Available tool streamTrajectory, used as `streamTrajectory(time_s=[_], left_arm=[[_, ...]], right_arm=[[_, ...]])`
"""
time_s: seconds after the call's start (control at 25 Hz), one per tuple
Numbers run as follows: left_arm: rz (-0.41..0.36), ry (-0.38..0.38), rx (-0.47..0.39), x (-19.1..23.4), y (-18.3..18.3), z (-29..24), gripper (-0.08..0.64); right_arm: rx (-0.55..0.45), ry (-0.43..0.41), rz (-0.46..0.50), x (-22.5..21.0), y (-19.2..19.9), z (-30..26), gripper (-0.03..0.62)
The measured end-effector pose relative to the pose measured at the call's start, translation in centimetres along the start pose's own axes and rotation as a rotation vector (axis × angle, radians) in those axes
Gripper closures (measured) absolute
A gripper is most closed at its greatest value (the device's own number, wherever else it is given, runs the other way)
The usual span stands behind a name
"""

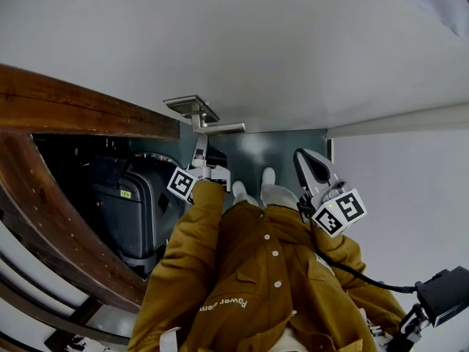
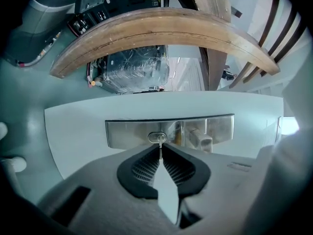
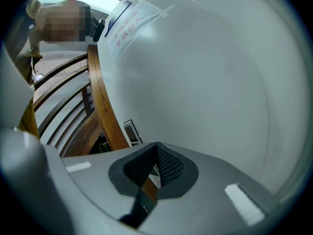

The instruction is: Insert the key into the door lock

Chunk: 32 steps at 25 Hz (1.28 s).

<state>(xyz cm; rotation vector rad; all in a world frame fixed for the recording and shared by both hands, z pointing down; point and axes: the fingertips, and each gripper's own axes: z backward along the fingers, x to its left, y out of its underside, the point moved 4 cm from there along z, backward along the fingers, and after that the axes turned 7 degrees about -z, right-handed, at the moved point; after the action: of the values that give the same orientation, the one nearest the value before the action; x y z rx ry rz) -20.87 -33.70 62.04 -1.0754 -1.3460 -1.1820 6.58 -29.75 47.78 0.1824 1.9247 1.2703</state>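
Note:
The white door point(image 1: 293, 57) carries a metal lock plate point(image 2: 215, 129) with an oval keyhole point(image 2: 152, 137) in it. My left gripper point(image 2: 160, 154) is shut on a thin metal key point(image 2: 160, 150), and the key's tip sits at the keyhole. How deep it goes I cannot tell. In the head view the left gripper point(image 1: 199, 155) points up at the lock plate point(image 1: 192, 108) just under the lever handle point(image 1: 220, 128). My right gripper point(image 1: 304, 158) hangs off to the right, away from the lock. The right gripper point(image 3: 155, 152) has its jaws together with nothing held.
A curved wooden handrail point(image 1: 73, 112) runs along the left, with a dark suitcase point(image 1: 135, 204) behind it. A paper notice point(image 3: 134, 21) is taped to the door. The wearer's brown jacket point(image 1: 242, 284) and light shoes point(image 1: 267, 185) fill the lower middle.

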Motion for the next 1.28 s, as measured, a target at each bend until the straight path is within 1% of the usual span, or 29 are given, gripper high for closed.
streamTrajectory(time_s=[0.16, 0.32, 0.44, 0.48, 0.52, 0.56, 0.6, 0.64, 0.68, 0.76, 0.8, 0.96, 1.04, 1.16, 1.28], left_arm=[[-0.025, 0.019, 0.025, -0.2, -0.1, -0.2, 0.534], [-0.079, 0.029, 0.063, -0.7, 0.2, 0.0, 0.455], [-0.079, 0.023, 0.075, -1.2, 0.6, 0.9, 0.445], [-0.106, 0.011, 0.076, -1.5, 0.6, 1.4, 0.448], [-0.177, -0.018, 0.082, -1.8, 0.2, 2.1, 0.453], [-0.295, -0.061, 0.095, -2.2, -0.4, 3.0, 0.461], [-0.43, -0.104, 0.113, -2.6, -1.0, 4.0, 0.468], [-0.539, -0.124, 0.127, -3.2, -1.3, 5.0, 0.473], [-0.599, -0.107, 0.135, -4.1, -1.1, 5.6, 0.48], [-0.656, -0.025, 0.147, -6.6, -0.1, 6.3, 0.489], [-0.706, 0.003, 0.158, -8.0, 0.3, 6.6, 0.494], [-1.002, 0.077, 0.197, -13.6, 1.8, 7.0, 0.511], [-1.118, 0.12, 0.216, -15.8, 3.2, 7.1, 0.524], [-1.256, 0.17, 0.235, -18.5, 5.3, 7.7, 0.547], [-1.358, 0.205, 0.25, -20.4, 7.0, 8.5, 0.558]], right_arm=[[-0.003, -0.003, 0.006, 0.5, 0.2, 0.1, 0.588], [-0.008, -0.003, 0.008, 0.8, 0.2, 0.7, 0.588], [-0.011, -0.008, 0.013, 1.3, 0.2, 0.9, 0.588], [-0.012, -0.011, 0.016, 1.4, 0.2, 0.9, 0.588], [-0.012, -0.016, 0.018, 1.6, 0.1, 0.8, 0.588], [-0.011, -0.021, 0.019, 1.7, 0.1, 0.6, 0.588], [-0.009, -0.027, 0.017, 1.8, 0.1, 0.5, 0.588], [-0.006, -0.032, 0.016, 2.0, 0.2, 0.4, 0.588], [-0.003, -0.038, 0.015, 2.1, 0.3, 0.3, 0.588], [0.0, -0.052, 0.018, 2.6, 0.3, 0.3, 0.588], [0.0, -0.062, 0.02, 2.8, 0.3, 0.2, 0.588], [0.001, -0.108, 0.038, 3.6, -0.1, -1.1, 0.588], [0.001, -0.125, 0.043, 3.8, -0.4, -1.6, 0.588], [0.002, -0.139, 0.05, 4.4, -0.7, -2.1, 0.588], [0.002, -0.159, 0.056, 5.0, -0.8, -2.6, 0.588]])
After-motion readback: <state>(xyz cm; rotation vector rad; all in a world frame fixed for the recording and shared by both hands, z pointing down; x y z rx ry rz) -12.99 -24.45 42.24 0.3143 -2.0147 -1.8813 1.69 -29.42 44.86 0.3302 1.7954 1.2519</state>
